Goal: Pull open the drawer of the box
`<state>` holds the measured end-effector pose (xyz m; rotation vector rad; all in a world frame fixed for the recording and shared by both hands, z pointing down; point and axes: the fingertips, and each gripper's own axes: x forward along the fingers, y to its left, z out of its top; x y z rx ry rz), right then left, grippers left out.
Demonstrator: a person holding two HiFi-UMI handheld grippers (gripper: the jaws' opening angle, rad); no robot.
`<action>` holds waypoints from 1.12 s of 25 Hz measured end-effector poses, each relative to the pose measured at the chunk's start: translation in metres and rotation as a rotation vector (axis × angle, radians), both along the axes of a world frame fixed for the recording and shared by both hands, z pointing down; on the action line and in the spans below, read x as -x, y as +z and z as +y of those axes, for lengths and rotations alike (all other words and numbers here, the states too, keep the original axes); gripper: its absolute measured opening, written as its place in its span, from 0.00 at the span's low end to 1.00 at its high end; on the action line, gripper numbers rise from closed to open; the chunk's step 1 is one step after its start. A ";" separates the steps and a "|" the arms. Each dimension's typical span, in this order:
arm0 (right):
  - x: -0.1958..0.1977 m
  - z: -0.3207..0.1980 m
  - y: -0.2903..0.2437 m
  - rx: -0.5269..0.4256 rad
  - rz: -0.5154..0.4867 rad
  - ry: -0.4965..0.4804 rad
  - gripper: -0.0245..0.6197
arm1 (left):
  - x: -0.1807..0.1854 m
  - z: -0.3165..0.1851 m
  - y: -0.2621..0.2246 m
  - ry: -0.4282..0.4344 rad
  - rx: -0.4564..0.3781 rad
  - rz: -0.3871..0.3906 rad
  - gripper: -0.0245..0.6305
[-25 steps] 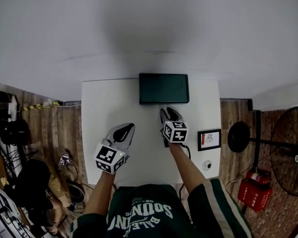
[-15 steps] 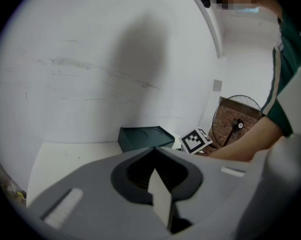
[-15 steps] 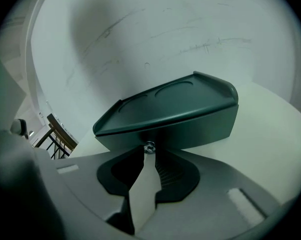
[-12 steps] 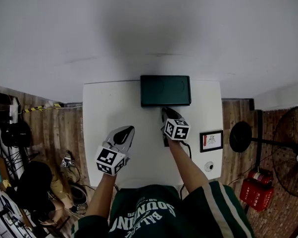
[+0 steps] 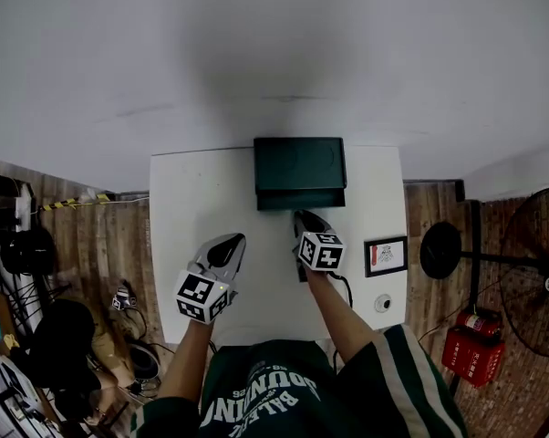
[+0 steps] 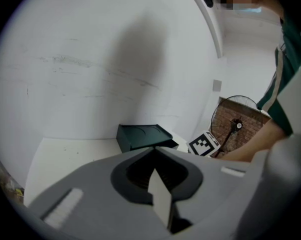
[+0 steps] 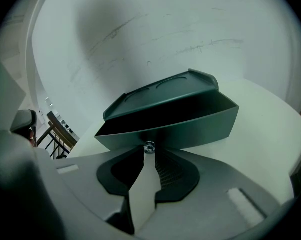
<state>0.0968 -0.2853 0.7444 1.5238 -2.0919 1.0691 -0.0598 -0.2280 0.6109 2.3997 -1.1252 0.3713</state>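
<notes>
A dark green box (image 5: 299, 164) stands at the far edge of the white table (image 5: 197, 199), against the wall. Its drawer (image 5: 302, 201) sticks out a little toward me; the right gripper view looks into the open drawer (image 7: 190, 126). My right gripper (image 5: 303, 219) is shut on the small metal knob (image 7: 149, 146) at the middle of the drawer front. My left gripper (image 5: 227, 247) hovers over the table to the left, apart from the box (image 6: 140, 136), its jaws shut with nothing between them (image 6: 154, 153).
A small framed picture (image 5: 386, 255) and a white round object (image 5: 381, 303) lie at the table's right edge. On the floor to the right stand a fan (image 5: 530, 272) and red fire extinguishers (image 5: 466, 354). Clutter fills the floor on the left.
The right gripper closed on the knob and drew back toward me. The drawer slid out of the box with it. The left gripper stayed about where it was.
</notes>
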 end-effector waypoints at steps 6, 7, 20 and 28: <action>0.001 0.020 0.001 0.005 0.007 -0.013 0.15 | 0.000 0.011 0.001 -0.004 0.006 0.002 0.12; 0.001 0.023 0.001 0.007 0.006 -0.016 0.15 | 0.000 0.013 0.001 -0.005 0.006 0.003 0.12; 0.001 0.060 0.008 0.038 0.003 -0.033 0.15 | -0.001 0.029 -0.005 -0.010 -0.005 0.008 0.12; -0.003 0.075 0.010 0.060 -0.004 -0.035 0.15 | 0.000 0.034 -0.008 -0.011 -0.011 0.008 0.12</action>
